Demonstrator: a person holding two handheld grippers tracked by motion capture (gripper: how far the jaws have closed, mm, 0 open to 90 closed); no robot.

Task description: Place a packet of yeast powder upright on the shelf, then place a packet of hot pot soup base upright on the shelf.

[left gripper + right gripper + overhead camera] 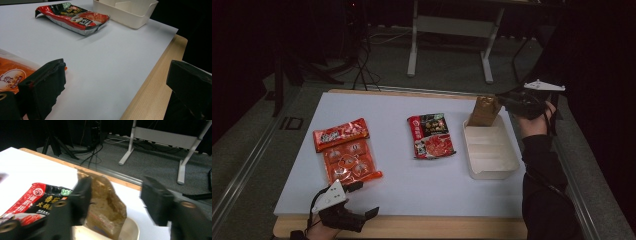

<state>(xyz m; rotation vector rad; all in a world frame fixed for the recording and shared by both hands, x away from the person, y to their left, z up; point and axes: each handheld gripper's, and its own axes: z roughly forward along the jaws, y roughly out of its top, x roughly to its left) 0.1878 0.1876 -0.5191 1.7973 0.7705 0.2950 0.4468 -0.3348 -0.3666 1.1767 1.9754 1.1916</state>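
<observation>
Your left gripper [369,212] sits at the near left corner of the white sheet [397,180], well to the left of the cream bin [489,150], with your hand low over the wooden table edge [412,227]. Its jaws stand wide apart with nothing between them; in the left gripper view one jaw lies just beside the orange snack pack [11,75] and the other hangs over the bare wood [150,95].

The orange snack pack [347,152] lies flat far to the left of the bin. The red and black sauce pouch [431,135] lies flat between that pack and the bin, nearer the bin but apart from it.

The brown pouch [483,111] stands upright and slightly tilted at the bin's far end, its lower part inside the bin and leaning on the far wall. Your right gripper [504,102] is just to the right of the bin's far end, held level and pointing left at the pouch, your wrist bent and your dark sleeve running down along the bin's right side. In the right gripper view the jaws are parted around the brown pouch [107,207]: the left one lies against or very near its edge, the right one is clear of it, so the pouch is not pinched.

The bin rests on the sheet's right part, its long side running away from you. Beyond it lies dark grey floor with cables [362,70] and a white table frame [452,30]; the room behind is dark.
</observation>
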